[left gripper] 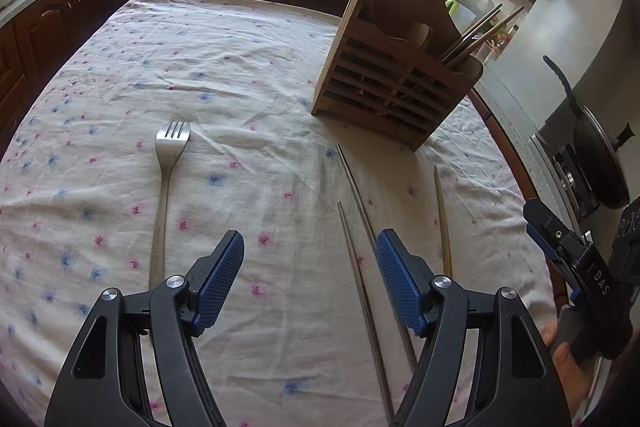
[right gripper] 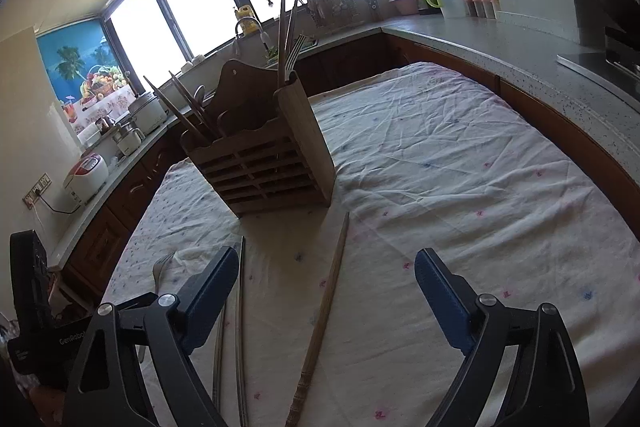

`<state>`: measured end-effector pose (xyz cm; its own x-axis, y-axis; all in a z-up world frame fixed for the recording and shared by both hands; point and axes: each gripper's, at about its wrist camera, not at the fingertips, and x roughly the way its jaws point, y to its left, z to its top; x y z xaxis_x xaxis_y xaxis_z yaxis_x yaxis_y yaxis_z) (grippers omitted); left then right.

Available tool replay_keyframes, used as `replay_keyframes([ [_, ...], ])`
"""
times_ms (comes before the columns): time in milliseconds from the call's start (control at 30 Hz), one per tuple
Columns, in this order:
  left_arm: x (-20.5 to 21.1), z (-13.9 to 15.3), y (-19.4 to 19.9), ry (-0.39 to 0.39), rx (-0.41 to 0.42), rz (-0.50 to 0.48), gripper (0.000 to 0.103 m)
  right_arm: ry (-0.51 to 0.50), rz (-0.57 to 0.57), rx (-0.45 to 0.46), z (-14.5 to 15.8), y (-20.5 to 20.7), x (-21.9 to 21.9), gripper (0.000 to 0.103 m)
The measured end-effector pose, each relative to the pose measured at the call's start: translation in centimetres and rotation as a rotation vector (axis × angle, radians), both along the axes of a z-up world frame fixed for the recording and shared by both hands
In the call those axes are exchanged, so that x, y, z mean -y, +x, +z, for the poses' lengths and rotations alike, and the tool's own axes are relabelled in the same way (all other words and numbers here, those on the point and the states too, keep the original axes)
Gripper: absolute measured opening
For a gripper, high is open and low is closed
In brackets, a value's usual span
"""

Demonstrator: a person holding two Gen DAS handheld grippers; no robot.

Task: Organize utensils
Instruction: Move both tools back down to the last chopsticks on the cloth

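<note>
The slatted wooden utensil holder (right gripper: 264, 163) is hiding its contents' lower ends. Both the left gripper (left gripper: 310, 267) and right gripper (right gripper: 326, 287) are hanging spread apart, empty, over two thin metal chopsticks (left gripper: 360, 247) and a steel fork (left gripper: 166, 179).

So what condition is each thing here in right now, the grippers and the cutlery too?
left gripper: open, empty.
right gripper: open, empty.
fork: flat on the cloth.
metal chopsticks: flat on the cloth, loose.
wooden chopstick: flat on the cloth.
wooden utensil holder: upright, partly filled.
</note>
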<state>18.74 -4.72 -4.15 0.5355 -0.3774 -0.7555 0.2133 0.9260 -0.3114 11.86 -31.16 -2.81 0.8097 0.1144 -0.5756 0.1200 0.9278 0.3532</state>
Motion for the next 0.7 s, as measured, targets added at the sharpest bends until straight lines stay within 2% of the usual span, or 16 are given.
replay_keyframes([
  [300, 2.6, -0.2, 2.8, 0.024, -0.032, -0.046, 0.070, -0.013, 0.033, -0.070, -1.1, 3.0, 0.0, 0.069],
  [433, 3.7, -0.8, 5.0, 0.026, -0.065, -0.068, 0.057, -0.019, 0.042, -0.108, -2.0, 4.8, 0.2, 0.062],
  [700, 5.8, -2.3, 8.3, 0.050, -0.119, -0.097, 0.045, -0.053, 0.063, -0.193, -4.0, 8.3, -0.1, 0.042],
])
